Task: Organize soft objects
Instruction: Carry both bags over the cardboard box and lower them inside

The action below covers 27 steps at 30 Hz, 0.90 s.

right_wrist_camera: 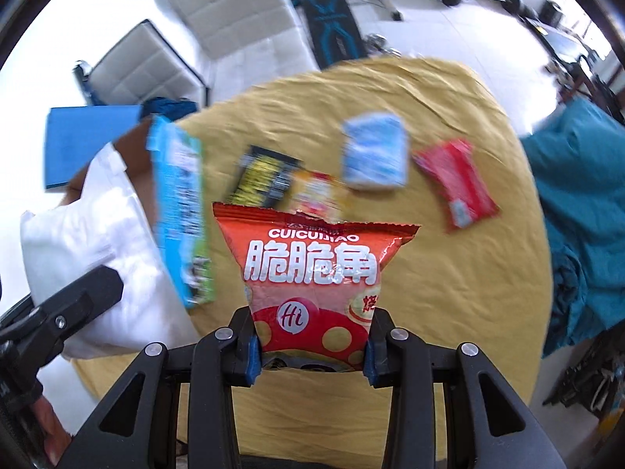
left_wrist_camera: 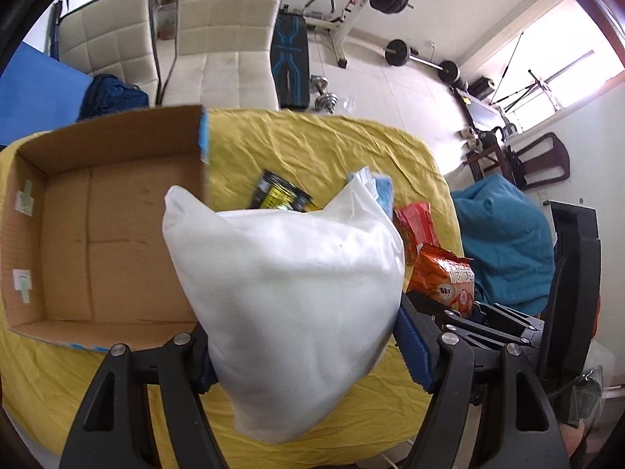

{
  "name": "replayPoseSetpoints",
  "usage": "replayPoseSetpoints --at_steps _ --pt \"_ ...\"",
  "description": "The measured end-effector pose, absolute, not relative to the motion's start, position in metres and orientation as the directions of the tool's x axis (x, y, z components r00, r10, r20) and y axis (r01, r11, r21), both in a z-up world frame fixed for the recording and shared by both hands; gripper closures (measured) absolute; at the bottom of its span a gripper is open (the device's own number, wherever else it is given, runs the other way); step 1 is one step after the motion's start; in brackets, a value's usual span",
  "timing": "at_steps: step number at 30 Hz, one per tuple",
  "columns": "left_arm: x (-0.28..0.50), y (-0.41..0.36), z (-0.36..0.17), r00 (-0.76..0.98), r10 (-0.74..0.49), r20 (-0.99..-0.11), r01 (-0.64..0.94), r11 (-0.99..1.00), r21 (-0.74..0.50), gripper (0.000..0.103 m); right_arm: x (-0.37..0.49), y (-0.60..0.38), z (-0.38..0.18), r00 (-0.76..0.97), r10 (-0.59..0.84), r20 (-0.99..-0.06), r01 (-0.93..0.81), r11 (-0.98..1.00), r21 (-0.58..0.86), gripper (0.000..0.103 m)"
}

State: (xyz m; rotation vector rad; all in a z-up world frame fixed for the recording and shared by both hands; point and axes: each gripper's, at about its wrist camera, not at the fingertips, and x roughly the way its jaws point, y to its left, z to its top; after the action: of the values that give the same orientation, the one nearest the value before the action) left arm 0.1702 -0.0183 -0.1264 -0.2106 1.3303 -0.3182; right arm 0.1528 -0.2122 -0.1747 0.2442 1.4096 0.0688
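Note:
My left gripper (left_wrist_camera: pixel 304 355) is shut on a white pillow (left_wrist_camera: pixel 289 293) and holds it above the yellow-covered table, just right of an open cardboard box (left_wrist_camera: pixel 105 234). The pillow also shows in the right wrist view (right_wrist_camera: pixel 101 242). My right gripper (right_wrist_camera: pixel 310 348) is shut on a red snack bag (right_wrist_camera: pixel 312 269) with white Chinese lettering, held above the table; it also shows in the left wrist view (left_wrist_camera: pixel 445 277). On the table lie a black-and-yellow packet (right_wrist_camera: pixel 265 176), a light blue tissue pack (right_wrist_camera: pixel 375 150), a red packet (right_wrist_camera: pixel 455 183) and an orange packet (right_wrist_camera: pixel 316 195).
The table (right_wrist_camera: pixel 449 293) has a wrinkled yellow cloth. White chairs (left_wrist_camera: pixel 222 39) stand behind it. A teal beanbag (left_wrist_camera: pixel 504 242) lies to the right. Weights and a bench (left_wrist_camera: pixel 375 0) are at the back. The box's blue printed outer wall (right_wrist_camera: pixel 181 211) stands between pillow and snack bag.

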Motion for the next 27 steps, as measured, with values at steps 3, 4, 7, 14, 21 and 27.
replayPoseSetpoints --at_steps 3,4,7,14,21,27 --pt "0.183 0.019 -0.116 0.225 -0.336 -0.914 0.091 0.942 -0.324 0.032 0.165 -0.172 -0.159 0.181 0.217 -0.959 0.052 0.972 0.230 0.063" --pt "0.189 0.035 -0.116 0.232 -0.330 -0.915 0.080 0.944 -0.320 0.032 0.171 -0.156 -0.155 0.184 0.223 -0.957 0.037 0.972 0.234 0.063" --pt "0.210 0.077 -0.122 0.235 -0.315 -0.919 0.040 0.948 -0.315 0.032 0.192 -0.108 -0.149 0.181 0.237 -0.954 -0.008 0.971 0.240 0.063" --pt "0.257 0.159 -0.161 0.192 -0.311 -0.931 -0.036 0.946 -0.323 0.047 0.247 -0.001 -0.172 0.151 0.204 -0.967 -0.091 0.977 0.191 0.063" --pt "0.294 0.192 -0.252 0.077 -0.296 -0.952 -0.098 0.948 -0.302 0.047 0.291 0.058 -0.246 0.045 0.109 -0.993 -0.079 0.991 0.105 0.063" --pt "0.300 0.204 -0.277 0.058 -0.279 -0.959 -0.113 0.952 -0.284 0.047 0.297 0.077 -0.265 0.016 0.164 -0.986 -0.071 0.984 0.163 0.063"
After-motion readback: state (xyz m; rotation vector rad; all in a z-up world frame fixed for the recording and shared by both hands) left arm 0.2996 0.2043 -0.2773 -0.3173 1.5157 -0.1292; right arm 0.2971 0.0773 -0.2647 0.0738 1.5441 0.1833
